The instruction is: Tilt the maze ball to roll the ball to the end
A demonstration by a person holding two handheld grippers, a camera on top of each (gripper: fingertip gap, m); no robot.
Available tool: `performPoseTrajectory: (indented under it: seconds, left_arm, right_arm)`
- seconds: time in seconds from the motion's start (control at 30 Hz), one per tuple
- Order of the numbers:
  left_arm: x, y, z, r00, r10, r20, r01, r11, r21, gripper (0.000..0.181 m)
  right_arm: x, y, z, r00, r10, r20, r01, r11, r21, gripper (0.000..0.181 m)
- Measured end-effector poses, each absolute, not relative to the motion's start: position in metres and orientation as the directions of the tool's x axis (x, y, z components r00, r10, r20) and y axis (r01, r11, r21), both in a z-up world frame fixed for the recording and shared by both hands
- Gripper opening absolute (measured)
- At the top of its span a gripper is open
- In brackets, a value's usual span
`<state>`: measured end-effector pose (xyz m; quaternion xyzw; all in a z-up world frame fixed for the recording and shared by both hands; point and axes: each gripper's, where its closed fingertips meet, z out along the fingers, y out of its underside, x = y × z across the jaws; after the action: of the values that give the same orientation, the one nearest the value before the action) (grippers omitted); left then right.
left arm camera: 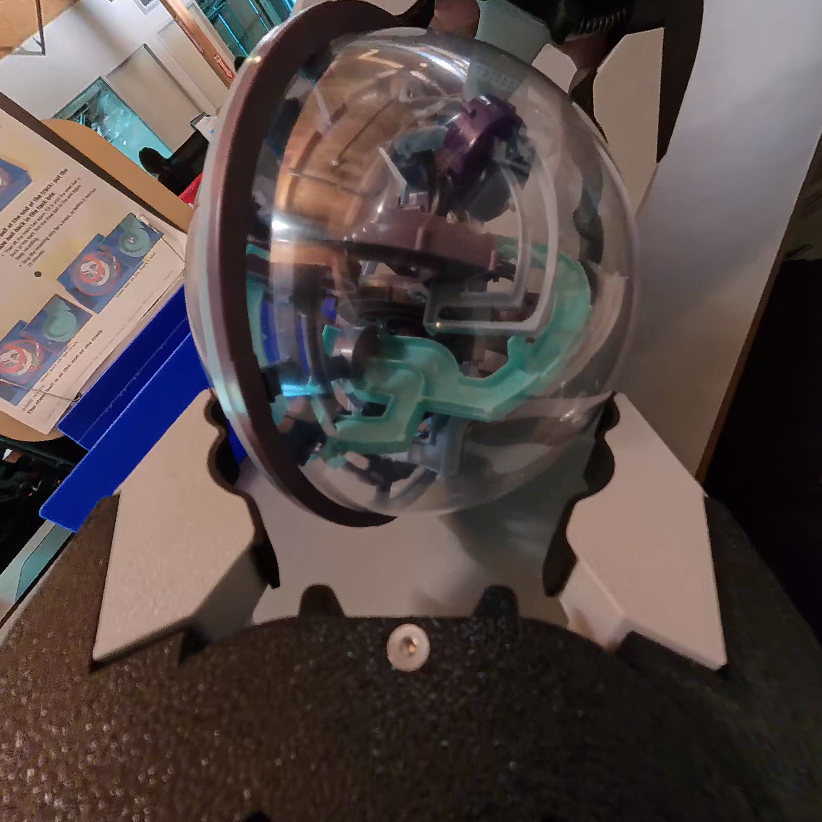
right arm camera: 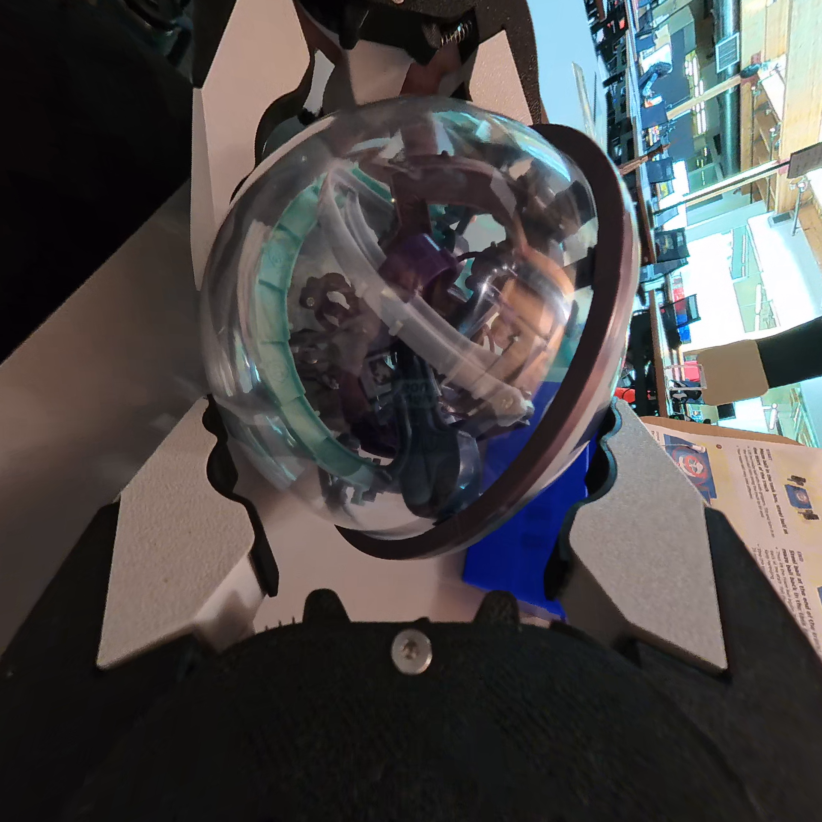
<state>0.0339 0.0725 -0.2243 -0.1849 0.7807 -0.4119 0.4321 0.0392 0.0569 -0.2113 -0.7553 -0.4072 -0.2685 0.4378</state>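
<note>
The maze ball (left arm camera: 400,267) is a clear plastic sphere with a dark band around its middle and teal, grey and purple tracks inside. It is held in the air between both grippers, which grip it from opposite sides. My left gripper (left arm camera: 413,422) is shut on its lower part, with a finger touching each side. My right gripper (right arm camera: 409,427) is shut on it too, and the ball (right arm camera: 413,311) fills that view. A small shiny round piece (left arm camera: 351,351) sits by the teal track (left arm camera: 445,382); I cannot tell if it is the steel ball. The other gripper shows beyond the ball (left arm camera: 578,40).
A blue box (left arm camera: 133,422) and a printed instruction sheet (left arm camera: 66,267) on a cardboard board lie to the left, on a white table (right arm camera: 111,356). In the right wrist view the box (right arm camera: 525,556) and sheet (right arm camera: 734,489) lie behind the ball. A person's black sleeve (right arm camera: 787,356) shows far off.
</note>
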Motion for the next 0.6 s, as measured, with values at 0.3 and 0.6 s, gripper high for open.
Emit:
performPoseTrajectory:
  seconds: [0.3, 0.6]
  left_arm:
    - [0.033, 0.078, -0.227, -0.531, -0.674, -0.514, 0.051, 0.58, -0.813, 0.155]
    - [0.034, 0.087, -0.232, -0.504, -0.718, -0.481, 0.005, 0.554, -0.833, 0.156]
  right_arm:
    - [0.037, 0.062, -0.211, 0.489, 0.422, 0.764, 0.871, -0.284, -0.4, 0.157]
    - [0.036, 0.07, -0.21, 0.445, 0.493, 0.747, 0.895, -0.279, -0.349, 0.158]
